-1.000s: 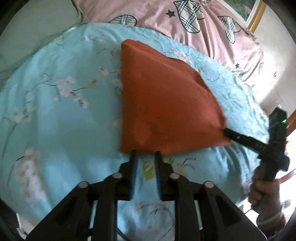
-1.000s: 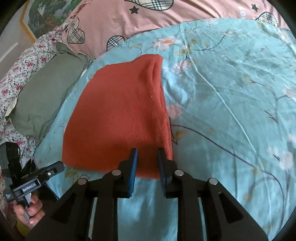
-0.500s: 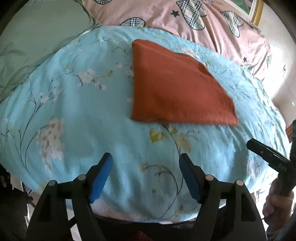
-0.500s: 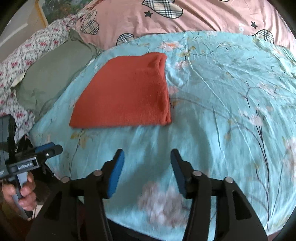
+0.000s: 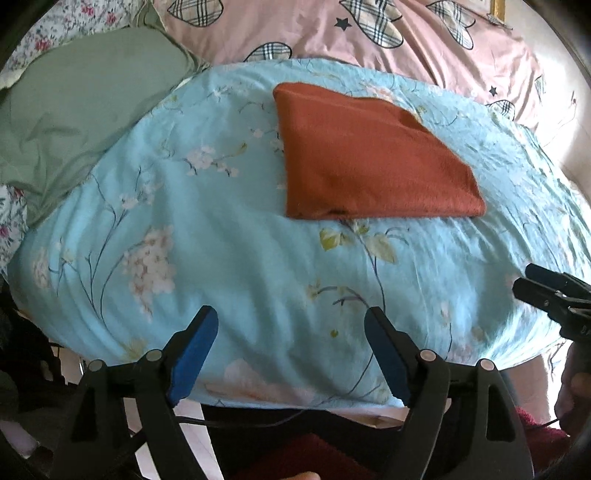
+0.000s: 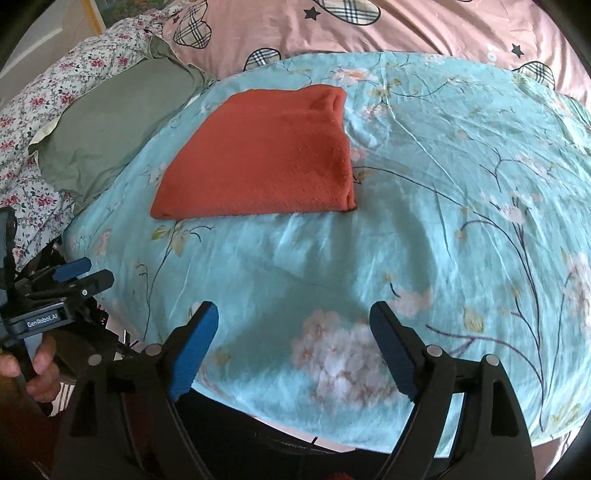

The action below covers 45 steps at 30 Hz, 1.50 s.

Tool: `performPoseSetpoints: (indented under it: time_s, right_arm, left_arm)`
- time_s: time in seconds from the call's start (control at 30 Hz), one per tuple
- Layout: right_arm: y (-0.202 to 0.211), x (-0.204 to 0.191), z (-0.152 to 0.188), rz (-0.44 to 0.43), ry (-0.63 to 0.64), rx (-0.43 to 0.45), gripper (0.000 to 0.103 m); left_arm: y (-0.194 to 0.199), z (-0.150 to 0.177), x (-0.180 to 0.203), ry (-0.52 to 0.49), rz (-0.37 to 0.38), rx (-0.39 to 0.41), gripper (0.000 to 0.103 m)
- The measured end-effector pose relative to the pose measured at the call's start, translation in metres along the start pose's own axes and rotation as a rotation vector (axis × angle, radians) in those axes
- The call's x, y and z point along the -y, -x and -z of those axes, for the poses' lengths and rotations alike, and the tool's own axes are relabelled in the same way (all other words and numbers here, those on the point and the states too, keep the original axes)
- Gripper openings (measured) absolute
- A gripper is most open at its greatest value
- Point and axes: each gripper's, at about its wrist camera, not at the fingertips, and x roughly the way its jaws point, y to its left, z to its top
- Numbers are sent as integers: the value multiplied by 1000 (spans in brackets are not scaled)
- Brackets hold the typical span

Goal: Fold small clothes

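Note:
A folded rust-orange garment [image 5: 369, 162] [image 6: 266, 155] lies flat on the light blue flowered bedcover [image 5: 184, 229] [image 6: 443, 184], with nothing touching it. My left gripper [image 5: 290, 317] hangs over the cover's near edge, well short of the garment. Its jaws are opening and hold nothing. My right gripper [image 6: 293, 310] is likewise back from the garment, jaws opening and empty. Each gripper also shows in the other's view: the right gripper [image 5: 543, 291] at the right edge, the left gripper [image 6: 81, 277] at the left, held by a hand [image 6: 37, 373].
A green pillow [image 5: 74, 110] [image 6: 110, 122] lies left of the garment. A pink quilt with plaid hearts [image 5: 406, 37] [image 6: 406, 29] lies behind it. A flowered white sheet [image 6: 44, 92] is at far left. The bed's near edge drops off just under both grippers.
Both grippers were nearly shut at the garment's near edge. They have opened wide and drawn back toward the bed's near edge, and the garment now lies free.

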Motion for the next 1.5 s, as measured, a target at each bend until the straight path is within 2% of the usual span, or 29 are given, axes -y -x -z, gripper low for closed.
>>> performPoseSetpoints:
  time_s: [0.2, 0.53, 0.7, 1.0, 1.5]
  right_arm:
    - [-10, -5, -12, -6, 21, 6, 85]
    - [-26, -10, -30, -14, 50, -13, 87]
    - [-28, -16, -46, -6, 82, -15, 89]
    - [-26, -26, -73, -6, 134, -4, 95]
    - [-38, -30, -107, -11, 160, -25, 97]
  left_arm:
    - [-11, -23, 2, 14, -5, 22, 83]
    - [-29, -40, 13, -32, -47, -11, 83]
    - [-30, -52, 16, -43, -79, -18, 83]
    - [-19, -75, 21, -78, -120, 27, 85]
    - [-33, -98, 14, -81, -164, 32, 86]
